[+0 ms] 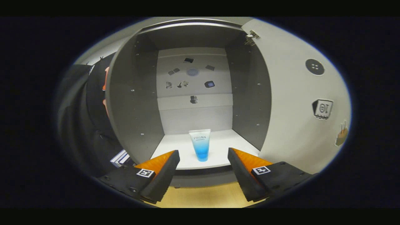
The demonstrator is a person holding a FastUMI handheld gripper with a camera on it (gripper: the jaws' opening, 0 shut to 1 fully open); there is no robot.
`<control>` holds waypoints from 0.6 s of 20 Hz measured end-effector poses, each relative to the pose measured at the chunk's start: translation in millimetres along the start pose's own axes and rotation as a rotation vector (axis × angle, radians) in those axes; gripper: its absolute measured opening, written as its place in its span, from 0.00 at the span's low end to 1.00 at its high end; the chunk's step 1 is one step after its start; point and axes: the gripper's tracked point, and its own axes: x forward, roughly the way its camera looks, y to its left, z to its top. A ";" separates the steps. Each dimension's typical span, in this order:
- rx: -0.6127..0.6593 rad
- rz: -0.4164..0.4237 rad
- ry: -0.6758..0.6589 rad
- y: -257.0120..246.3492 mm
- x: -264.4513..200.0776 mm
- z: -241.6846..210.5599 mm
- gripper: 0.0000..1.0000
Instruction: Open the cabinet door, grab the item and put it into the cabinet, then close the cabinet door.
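Small plastic squeeze tube (200,144), white at the crimped top and fading to clear blue at the cap, standing cap-down on the white cabinet shelf (218,147), close to the near edge and roughly centred between the side walls. Upright, apart from everything else. Already inside the cabinet, so placing looks done.

Just beyond the gripper (203,170), in line with the gap between its two fingers. Fingers spread wide, nothing between them, no contact with the tube.

Probably light, with soft walls that dent under pressure and a smooth, somewhat slippery skin. Standing on a narrow cap, so likely easy to tip with a nudge. Best hold, if needed again: across the lower body just above the cap, where the tube is firmer, with gentle squeeze.

Around the tube: dark grey left wall (134,103) and right wall (247,93), pale back panel (193,78) dotted with small stickers. To the right, cabinet door (293,103) swung fully open, hinge (252,37) at its far top corner, stickers on its inner face. Near and below, light wooden floor or tabletop (203,197).

Remaining step, judging by this: draw back and shut the door.
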 end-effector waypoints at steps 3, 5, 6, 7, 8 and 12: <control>0.001 -0.021 -0.063 -11.8 -56.6 -1.0 0.98; 0.010 -0.029 -0.081 -16.7 -91.1 -6.7 0.99; 0.006 -0.032 -0.082 -22.8 -106.0 -10.1 0.99; 0.001 -0.043 -0.082 -31.7 -120.9 -13.3 0.99; -0.006 -0.050 -0.089 -40.4 -137.0 -13.3 0.99; -0.045 -0.053 -0.089 -77.0 -190.5 -15.2 0.99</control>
